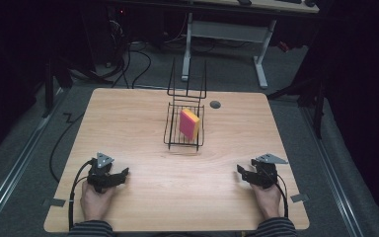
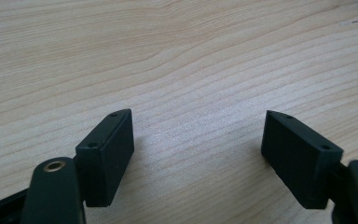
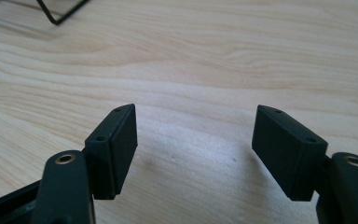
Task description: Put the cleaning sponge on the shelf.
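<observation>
Both pairs of jaws stand wide apart with nothing but bare wood between them: left gripper [image 1: 120,176] and right gripper [image 1: 243,174] rest low on the table [image 1: 143,123], well apart from the wire basket [image 1: 170,129] holding an upright pink-and-yellow sponge [image 1: 189,124]; no writing is readable

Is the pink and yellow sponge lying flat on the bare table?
No, the sponge stands on edge inside the black wire basket at the middle of the table, apart from both claws.
</observation>
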